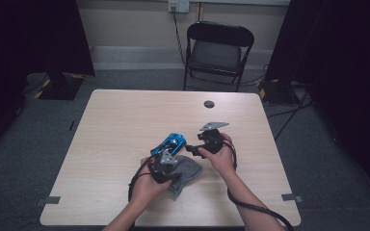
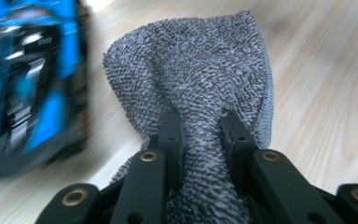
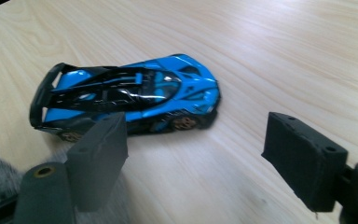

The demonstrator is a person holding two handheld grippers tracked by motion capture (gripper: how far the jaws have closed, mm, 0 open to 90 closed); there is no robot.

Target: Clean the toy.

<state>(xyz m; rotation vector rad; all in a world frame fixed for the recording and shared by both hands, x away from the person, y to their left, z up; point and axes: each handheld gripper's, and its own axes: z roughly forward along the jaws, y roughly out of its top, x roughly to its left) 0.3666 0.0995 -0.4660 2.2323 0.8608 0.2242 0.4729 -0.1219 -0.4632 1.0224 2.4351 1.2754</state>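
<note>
Grey terry cloth is pinched between the black fingers of the left gripper, which have closed tight on a bunched fold of it; the rest of the cloth fans out ahead of them, nubbly and looped, with a stitched hem down one side. In the high view this cloth lies on the tabletop just on the person's side of the toy car, touching or nearly touching it, with the left gripper over its edge nearest the car.

The right gripper holds its fingers wide apart, blocky dark pads with nothing between them but bare wood; the car sits just beyond them. Seen from above, the right gripper is just beside the car, on the side away from the left hand.

The left hand comes up from the near edge, wrapped round its gripper's body, pointing toward the car. The right hand angles inward toward the car, its cable looping back along the forearm.

The car is glossy blue plastic with a black canopy, a black rear wing and low, swept lines. The tabletop is pale wood-grain laminate, with a small dark round disc well beyond the car. A black folding chair stands behind the far edge.
</note>
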